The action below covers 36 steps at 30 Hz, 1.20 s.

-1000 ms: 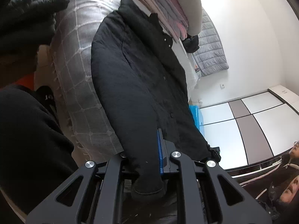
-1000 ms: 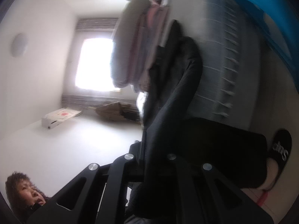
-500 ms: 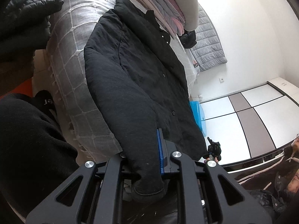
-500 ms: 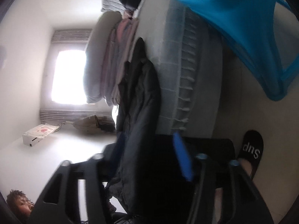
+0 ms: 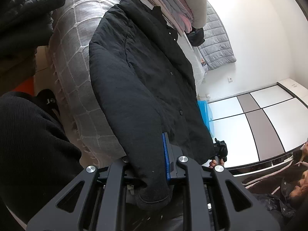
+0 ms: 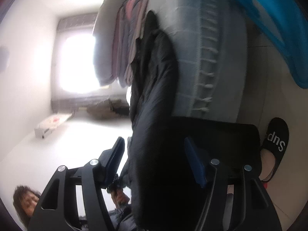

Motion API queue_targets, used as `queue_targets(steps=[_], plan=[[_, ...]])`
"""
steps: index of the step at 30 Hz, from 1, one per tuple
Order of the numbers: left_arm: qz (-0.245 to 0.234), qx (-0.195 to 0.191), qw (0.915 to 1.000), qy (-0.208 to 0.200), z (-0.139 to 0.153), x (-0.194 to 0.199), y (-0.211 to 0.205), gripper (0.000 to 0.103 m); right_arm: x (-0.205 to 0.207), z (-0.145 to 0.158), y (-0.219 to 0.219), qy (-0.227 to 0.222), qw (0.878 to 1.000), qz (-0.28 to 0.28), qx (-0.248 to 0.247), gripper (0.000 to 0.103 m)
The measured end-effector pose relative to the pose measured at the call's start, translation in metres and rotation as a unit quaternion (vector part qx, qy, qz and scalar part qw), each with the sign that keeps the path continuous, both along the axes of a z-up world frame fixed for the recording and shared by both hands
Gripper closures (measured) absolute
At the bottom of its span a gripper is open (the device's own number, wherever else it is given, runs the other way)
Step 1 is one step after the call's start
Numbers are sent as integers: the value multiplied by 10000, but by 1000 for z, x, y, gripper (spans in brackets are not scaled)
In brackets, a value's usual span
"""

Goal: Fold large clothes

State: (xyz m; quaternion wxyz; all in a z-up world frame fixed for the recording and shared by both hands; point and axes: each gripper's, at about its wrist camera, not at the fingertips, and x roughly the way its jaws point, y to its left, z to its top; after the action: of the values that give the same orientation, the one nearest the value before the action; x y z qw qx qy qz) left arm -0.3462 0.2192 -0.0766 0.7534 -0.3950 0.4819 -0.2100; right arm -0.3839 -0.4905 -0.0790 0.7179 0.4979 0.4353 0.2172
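My left gripper (image 5: pixel 149 175) pinches the black coat's (image 5: pixel 142 73) sleeve cuff; my right gripper (image 6: pixel 154 159) gapes wide around its sleeve.

- We see a black jacket (image 5: pixel 142 73) with small black buttons.
- The bedspread (image 5: pixel 77 38) under it is grey with a white grid pattern.
- Our gripper pads (image 5: pixel 166 157) are blue.
- The folded bedding (image 5: pixel 179 3) is pink and beige.
- A bright blue stool (image 6: pixel 269 28).

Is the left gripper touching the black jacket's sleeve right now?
Touching. The left wrist view shows the left gripper shut on the black jacket sleeve cuff, no gap.
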Motion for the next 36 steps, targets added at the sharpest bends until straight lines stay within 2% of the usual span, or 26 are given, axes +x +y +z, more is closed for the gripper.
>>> queue_targets(steps=[1,2,3,6,11,14,17,23,28,36], plan=[[5,-3,10000,0,0,0,0,89,-1,3,4,-96,9999,22,-49,51],[3,-1,10000,-2,0,0,0,89,-1,8,11,-171,9997,49,-186,67],[9,-4,10000,-1,0,-1,0,89,-2,10,14,-138,9992,29,-374,94],[27,2,10000,-31,0,-2,-1,89,-6,19,24,-309,9978,-69,-590,95],[121,-121,9992,-353,15,-8,-1,90,-12,44,40,-805,9961,-191,-303,96],[198,-228,9965,-780,40,-18,0,91,-11,66,57,-1194,9928,-54,-94,96],[286,-180,9945,-993,58,-29,4,92,-15,81,65,-1500,9886,31,130,96],[255,-255,9912,-1272,72,-50,5,93,-38,99,64,-1829,9827,-9,293,96],[224,-329,9890,-1423,77,-66,6,93,-56,91,51,-1932,9790,-193,620,96],[455,-610,9891,-1257,56,-65,20,93,-50,62,34,-1667,9798,-488,986,96]])
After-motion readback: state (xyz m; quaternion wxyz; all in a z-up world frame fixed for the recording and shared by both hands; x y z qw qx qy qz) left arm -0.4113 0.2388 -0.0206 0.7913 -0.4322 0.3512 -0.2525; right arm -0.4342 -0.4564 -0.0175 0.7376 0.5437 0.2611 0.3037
